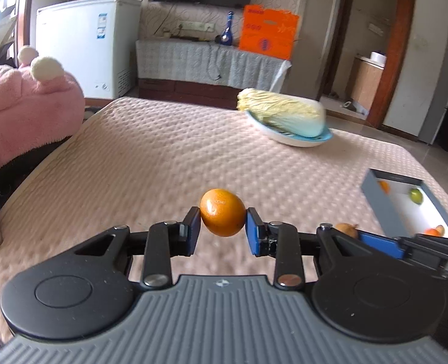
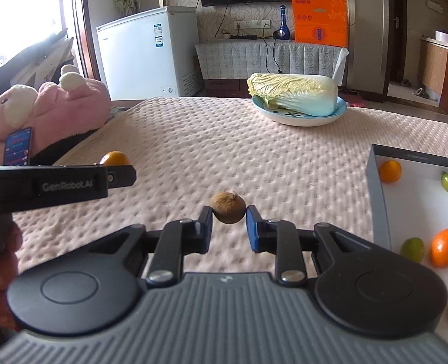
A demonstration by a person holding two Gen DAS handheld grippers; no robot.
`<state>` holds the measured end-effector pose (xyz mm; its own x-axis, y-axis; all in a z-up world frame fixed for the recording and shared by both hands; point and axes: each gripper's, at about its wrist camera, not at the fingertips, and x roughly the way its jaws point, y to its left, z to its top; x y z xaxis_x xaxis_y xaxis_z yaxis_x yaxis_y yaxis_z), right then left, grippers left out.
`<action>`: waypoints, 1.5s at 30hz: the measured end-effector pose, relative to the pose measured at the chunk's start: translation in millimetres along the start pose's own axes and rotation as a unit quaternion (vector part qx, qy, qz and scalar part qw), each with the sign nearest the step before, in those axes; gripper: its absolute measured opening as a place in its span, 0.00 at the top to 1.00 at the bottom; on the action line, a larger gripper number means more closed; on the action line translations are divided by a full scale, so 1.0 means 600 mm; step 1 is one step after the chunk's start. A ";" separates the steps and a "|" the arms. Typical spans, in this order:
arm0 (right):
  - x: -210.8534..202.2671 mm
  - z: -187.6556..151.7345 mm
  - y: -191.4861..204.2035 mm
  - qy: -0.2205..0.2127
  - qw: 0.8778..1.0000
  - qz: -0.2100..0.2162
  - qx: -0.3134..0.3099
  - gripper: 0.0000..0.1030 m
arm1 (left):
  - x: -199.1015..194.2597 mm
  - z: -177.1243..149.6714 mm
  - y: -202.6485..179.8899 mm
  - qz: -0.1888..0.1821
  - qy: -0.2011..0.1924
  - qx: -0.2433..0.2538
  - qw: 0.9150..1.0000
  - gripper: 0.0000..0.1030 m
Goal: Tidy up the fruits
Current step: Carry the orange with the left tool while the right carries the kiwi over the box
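Left tool (image 1: 223,223) pinching orange (image 1: 222,212); right tool (image 2: 230,216) pinching kiwi (image 2: 228,210). Probably light, soft-skinned; best gripped gently across the middle.

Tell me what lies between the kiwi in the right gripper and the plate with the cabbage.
Only bare pink bedspread lies between the kiwi, held in the right gripper, and the plate carrying the cabbage. The right wrist view shows this.
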<state>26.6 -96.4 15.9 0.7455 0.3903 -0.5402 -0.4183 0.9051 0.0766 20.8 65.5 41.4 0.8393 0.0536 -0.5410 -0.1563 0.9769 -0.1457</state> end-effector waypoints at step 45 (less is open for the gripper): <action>-0.194 -0.046 -0.125 -0.032 0.999 -0.021 0.001 0.74 | -0.035 -0.033 -0.224 -0.101 -0.012 0.059 0.993 0.64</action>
<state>-42.7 -214.5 50.0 0.7936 0.3624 -0.4888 -0.3857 0.9209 0.0566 14.1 -71.2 55.7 0.8596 -0.1418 -0.4909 0.0772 0.9857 -0.1497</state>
